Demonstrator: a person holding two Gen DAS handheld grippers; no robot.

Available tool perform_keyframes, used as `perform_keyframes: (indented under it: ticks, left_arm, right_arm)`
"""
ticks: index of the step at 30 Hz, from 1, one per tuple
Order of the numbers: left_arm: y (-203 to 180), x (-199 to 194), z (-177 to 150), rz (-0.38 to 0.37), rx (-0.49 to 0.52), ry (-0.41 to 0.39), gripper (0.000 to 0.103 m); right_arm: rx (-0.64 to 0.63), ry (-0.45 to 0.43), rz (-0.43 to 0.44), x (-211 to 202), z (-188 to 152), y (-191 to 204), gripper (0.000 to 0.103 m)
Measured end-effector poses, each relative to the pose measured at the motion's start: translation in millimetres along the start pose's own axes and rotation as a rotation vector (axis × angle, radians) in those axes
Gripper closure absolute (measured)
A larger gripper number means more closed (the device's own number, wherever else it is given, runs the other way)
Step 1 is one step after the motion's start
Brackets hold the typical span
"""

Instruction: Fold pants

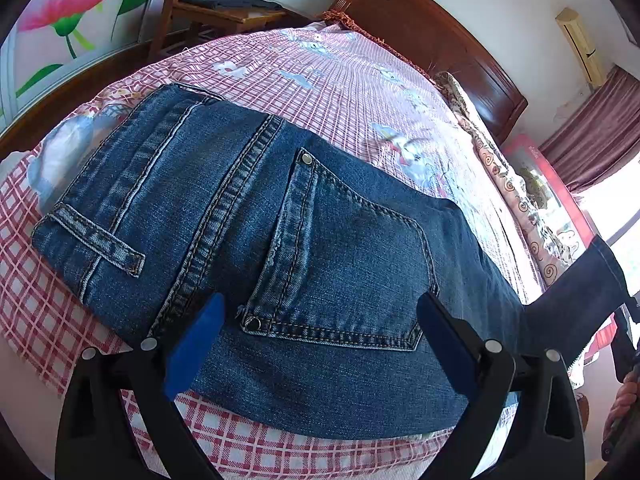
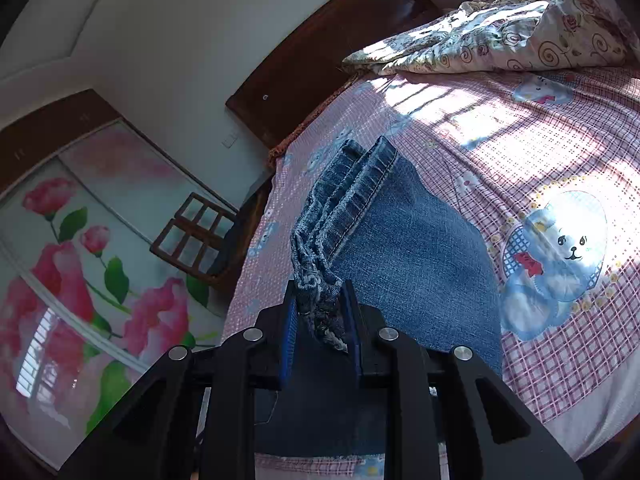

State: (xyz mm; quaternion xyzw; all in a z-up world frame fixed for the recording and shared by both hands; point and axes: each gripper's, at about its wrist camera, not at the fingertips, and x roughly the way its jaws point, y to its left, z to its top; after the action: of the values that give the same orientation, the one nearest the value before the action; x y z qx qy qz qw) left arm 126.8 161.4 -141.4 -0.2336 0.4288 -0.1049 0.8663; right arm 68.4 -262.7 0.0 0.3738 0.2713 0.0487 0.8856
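Blue denim pants (image 1: pixel 248 232) lie on the bed, seat side up, with a back pocket (image 1: pixel 344 264) facing me. My left gripper (image 1: pixel 320 308) is open, its blue fingers (image 1: pixel 196 340) spread over the seat of the pants just above the cloth. My right gripper (image 2: pixel 320 312) is shut on the bunched leg hems (image 2: pixel 344 200) of the pants and holds them lifted above the bed. In the left wrist view the lifted leg (image 1: pixel 576 304) rises toward the right edge.
The bed has a pink checked sheet (image 1: pixel 320 80) with cartoon prints. A dark wooden headboard (image 1: pixel 432 32) is at the far end. A floral quilt (image 2: pixel 500 36) lies along the far side. A wooden chair (image 1: pixel 216 4) and a flowered wardrobe (image 2: pixel 80 260) stand beside the bed.
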Motion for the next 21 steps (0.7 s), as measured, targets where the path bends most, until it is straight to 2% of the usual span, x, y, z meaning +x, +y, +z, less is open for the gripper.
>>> perform_keyframes:
  ticks: [4,9,13,21]
  left_arm:
    - [1,0,-1,-0.006,0.002,-0.001,0.007]
    - [1,-2,-2,-0.009,0.006,0.000,0.007]
    - [1,-2,-2,-0.008,0.009,-0.002,0.007]
    - [-1,-1,-4,0.000,0.019,-0.005,0.007]
  right_arm:
    - [-0.034,0.080,0.016,38,-28,21,0.082]
    - [-0.024,0.161,0.015,76,-57,26,0.082]
    - [-0.053,0.199,-0.010,90,-71,29,0.082]
    - [-0.206,0.287,-0.078,112,-110,41,0.082]
